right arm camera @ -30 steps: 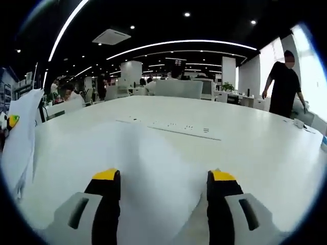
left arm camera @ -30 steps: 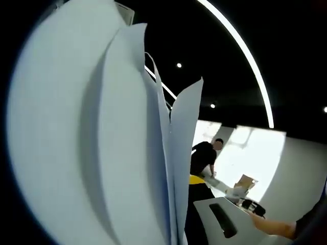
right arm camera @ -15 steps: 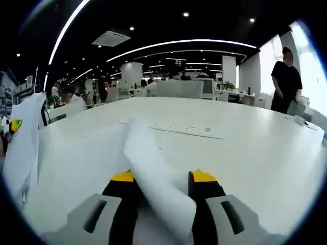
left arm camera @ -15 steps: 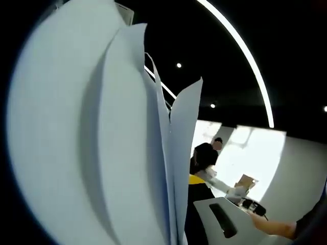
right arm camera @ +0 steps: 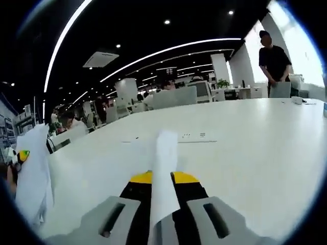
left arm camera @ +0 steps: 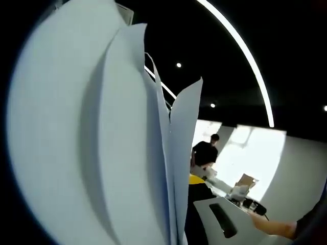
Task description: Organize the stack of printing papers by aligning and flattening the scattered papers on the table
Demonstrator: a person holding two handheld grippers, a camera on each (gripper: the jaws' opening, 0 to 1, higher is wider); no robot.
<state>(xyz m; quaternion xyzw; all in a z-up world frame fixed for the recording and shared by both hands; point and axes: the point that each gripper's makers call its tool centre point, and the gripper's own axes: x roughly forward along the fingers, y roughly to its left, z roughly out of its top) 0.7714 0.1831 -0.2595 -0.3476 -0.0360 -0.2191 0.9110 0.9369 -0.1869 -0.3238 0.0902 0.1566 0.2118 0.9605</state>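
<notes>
In the right gripper view, the right gripper [right arm camera: 162, 178] is clenched on a folded sheet [right arm camera: 164, 168] above the white tabletop [right arm camera: 255, 143]. Fanned papers [left arm camera: 102, 143] crowd the left gripper view from 9 o'clock, so I cannot tell the left gripper's state; they appear again at 8 o'clock in the right gripper view.

Open-plan office, dark ceiling [right arm camera: 153, 20] with curved LED strips [right arm camera: 61, 46] and spotlights. Long white table [right arm camera: 255, 138], chairs [right arm camera: 179, 97] behind it, bright windows [right arm camera: 301, 46] on one side. Far desks probably occupied, too blurry.

Thin matt white paper sheets [left arm camera: 102, 143] are fanning smoothly at nine o'clock in the left gripper view. The right tool [right arm camera: 162, 178] is showing glossy yellow tips on matt grey plastic, pinching a paper sheet [right arm camera: 164, 168] above the smooth, softly sheening white surface [right arm camera: 255, 143].
</notes>
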